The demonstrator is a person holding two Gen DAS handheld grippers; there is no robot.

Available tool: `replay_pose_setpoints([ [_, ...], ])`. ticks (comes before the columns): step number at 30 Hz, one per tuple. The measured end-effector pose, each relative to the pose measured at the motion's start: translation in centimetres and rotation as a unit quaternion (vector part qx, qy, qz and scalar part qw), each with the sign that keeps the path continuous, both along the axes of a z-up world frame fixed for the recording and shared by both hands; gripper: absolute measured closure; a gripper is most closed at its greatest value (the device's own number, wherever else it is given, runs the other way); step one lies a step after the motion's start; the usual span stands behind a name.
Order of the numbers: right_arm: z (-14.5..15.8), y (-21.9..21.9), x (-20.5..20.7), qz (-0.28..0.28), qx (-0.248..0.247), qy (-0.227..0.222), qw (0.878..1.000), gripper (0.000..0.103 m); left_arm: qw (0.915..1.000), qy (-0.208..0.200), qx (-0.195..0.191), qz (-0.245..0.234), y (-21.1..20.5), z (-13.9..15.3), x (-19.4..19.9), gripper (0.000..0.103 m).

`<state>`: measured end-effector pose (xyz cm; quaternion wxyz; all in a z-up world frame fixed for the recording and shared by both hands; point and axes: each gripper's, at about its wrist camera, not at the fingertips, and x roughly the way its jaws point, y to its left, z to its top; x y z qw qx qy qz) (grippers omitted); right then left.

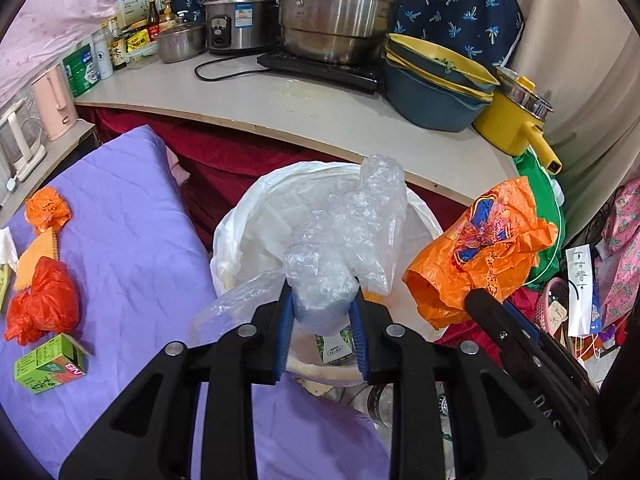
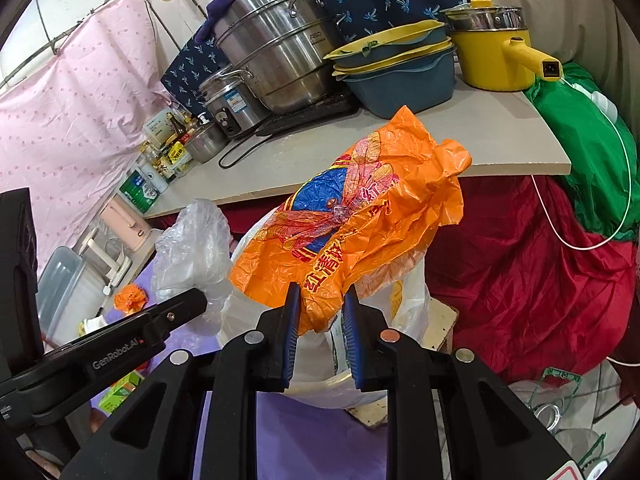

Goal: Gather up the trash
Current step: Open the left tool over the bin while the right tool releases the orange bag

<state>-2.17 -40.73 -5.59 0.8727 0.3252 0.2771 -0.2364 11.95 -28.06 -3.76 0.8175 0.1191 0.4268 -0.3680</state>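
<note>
My left gripper [image 1: 320, 300] is shut on a crumpled clear plastic bag [image 1: 352, 224] and holds it over the trash bin lined with a white bag [image 1: 236, 232]. My right gripper [image 2: 320, 300] is shut on an orange plastic bag with a dragonfly print [image 2: 360, 204], held over the same bin [image 2: 412, 308]. The orange bag [image 1: 484, 248] also shows right of the bin in the left wrist view. A green carton [image 1: 336, 346] lies inside the bin. On the purple cloth [image 1: 132, 220] lie a red bag [image 1: 42, 304], an orange wad [image 1: 48, 210] and a green juice carton [image 1: 50, 364].
A table [image 1: 312, 112] behind the bin carries steel pots [image 1: 336, 12], a rice cooker [image 1: 240, 16], stacked blue and yellow basins [image 1: 436, 80] and a yellow pot [image 1: 512, 116]. Red cloth [image 2: 520, 272] and a green bag [image 2: 580, 140] lie right of the bin.
</note>
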Motion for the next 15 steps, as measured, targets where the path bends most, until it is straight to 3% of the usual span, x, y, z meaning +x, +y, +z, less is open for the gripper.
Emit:
replay_pose_setpoints([
  [1,-0.1,0.0,0.0,0.000,0.001,0.001,1.000,0.083,1.0000,-0.001,0.001,0.001,-0.1,-0.1,0.0,0.069],
  [3,-0.4,-0.1,0.0,-0.001,0.003,0.003,1.000,0.083,1.0000,0.001,0.002,0.007,-0.1,-0.2,0.2,0.052],
  [5,-0.5,-0.2,0.1,-0.002,0.005,0.004,1.000,0.083,0.9999,0.000,-0.002,0.012,0.1,-0.1,0.3,0.047],
  [15,-1.4,0.5,2.5,0.026,0.013,0.012,1.000,0.080,0.9989,-0.006,-0.008,0.046,2.3,0.4,1.7,0.043],
])
